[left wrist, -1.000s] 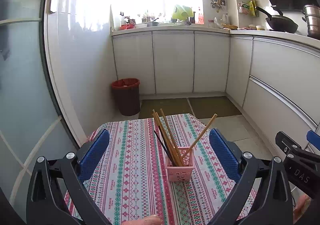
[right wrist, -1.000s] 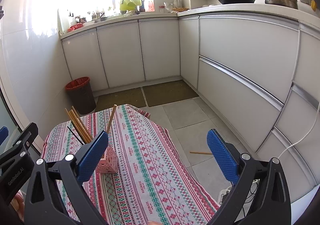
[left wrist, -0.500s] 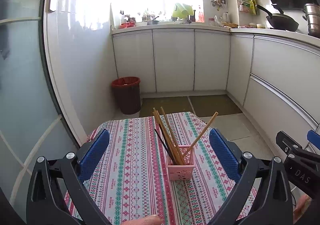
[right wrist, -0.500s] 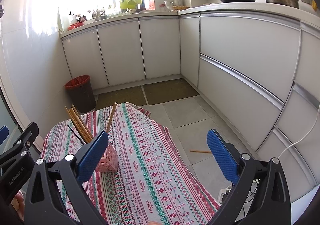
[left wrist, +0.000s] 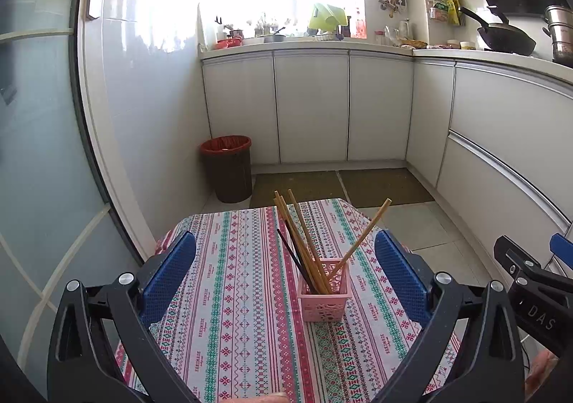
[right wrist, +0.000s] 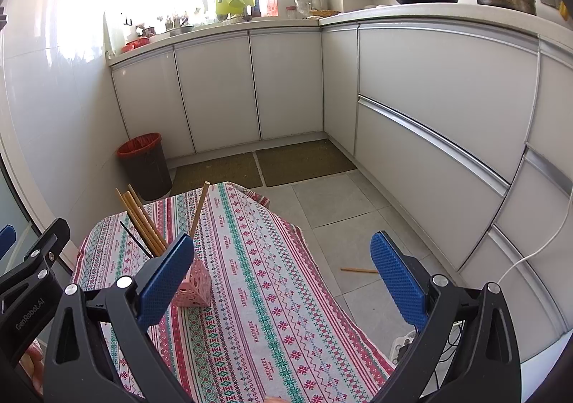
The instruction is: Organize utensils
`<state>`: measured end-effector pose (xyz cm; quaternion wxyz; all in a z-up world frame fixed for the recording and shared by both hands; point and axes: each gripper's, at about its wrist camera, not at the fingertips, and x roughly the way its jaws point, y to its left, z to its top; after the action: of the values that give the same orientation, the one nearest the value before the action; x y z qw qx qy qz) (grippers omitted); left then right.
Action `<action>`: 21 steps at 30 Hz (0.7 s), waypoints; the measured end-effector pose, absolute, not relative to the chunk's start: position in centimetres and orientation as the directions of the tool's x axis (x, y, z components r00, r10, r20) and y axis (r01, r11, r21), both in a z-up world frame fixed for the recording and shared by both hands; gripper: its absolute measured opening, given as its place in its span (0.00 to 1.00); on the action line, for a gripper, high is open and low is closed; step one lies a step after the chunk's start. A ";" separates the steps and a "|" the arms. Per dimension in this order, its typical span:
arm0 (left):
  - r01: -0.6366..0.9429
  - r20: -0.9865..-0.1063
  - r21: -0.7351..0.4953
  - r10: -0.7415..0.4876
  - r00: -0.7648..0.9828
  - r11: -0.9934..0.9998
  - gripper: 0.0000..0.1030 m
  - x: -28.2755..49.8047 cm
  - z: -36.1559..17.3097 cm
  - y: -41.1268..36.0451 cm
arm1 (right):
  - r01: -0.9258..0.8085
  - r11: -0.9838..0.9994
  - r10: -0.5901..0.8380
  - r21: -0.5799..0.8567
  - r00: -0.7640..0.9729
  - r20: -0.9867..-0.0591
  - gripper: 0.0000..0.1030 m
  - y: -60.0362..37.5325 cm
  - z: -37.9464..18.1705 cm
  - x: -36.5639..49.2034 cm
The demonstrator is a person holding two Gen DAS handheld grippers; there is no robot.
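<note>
Both wrist views sit low over cloth-covered bench (left wrist: pixel 229 295), facing white kitchen cabinets (right wrist: pixel 215 95); right view angled rightward. Shared: pink perforated plastic holder (left wrist: pixel 323 299), red-rimmed bin (right wrist: pixel 145 166).

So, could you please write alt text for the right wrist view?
An open right gripper hovers over a patterned tablecloth; at its left a pink holder stands with chopsticks inside. One chopstick lies on the floor, with white cabinets behind.

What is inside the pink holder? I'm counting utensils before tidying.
Inside the pink perforated plastic holder stand several tan wooden chopsticks, one leaning right, and one thin dark stick. Their lower ends are hidden by its walls, so an exact count is uncertain.
</note>
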<state>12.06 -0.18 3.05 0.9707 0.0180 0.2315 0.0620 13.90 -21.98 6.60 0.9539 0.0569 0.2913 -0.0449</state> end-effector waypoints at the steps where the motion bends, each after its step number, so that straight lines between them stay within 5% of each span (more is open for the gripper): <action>1: -0.112 -0.449 0.065 0.129 0.884 0.992 0.93 12.1 3.0 -0.2 | 0.118 0.990 -0.052 0.082 0.826 -0.561 0.93 -22.0 6.6 13.9; 12: -0.112 -0.446 0.070 0.132 0.885 0.991 0.92 12.3 2.8 -0.1 | 0.113 0.990 -0.049 0.079 0.823 -0.566 0.93 -21.9 6.6 14.1; 17: -0.090 -0.427 0.084 0.118 0.896 0.992 0.81 12.1 2.7 -0.6 | 0.113 0.991 -0.050 0.076 0.823 -0.566 0.93 -21.8 6.5 14.1; 21: -0.077 -0.436 0.074 0.102 0.894 0.994 0.91 12.1 2.8 -0.8 | 0.116 0.990 -0.052 0.079 0.824 -0.565 0.93 -21.9 6.5 14.1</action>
<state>12.10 -0.77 2.78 0.9728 0.0273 0.2255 0.0460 14.07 -21.90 6.46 0.9533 0.0550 0.2937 -0.0440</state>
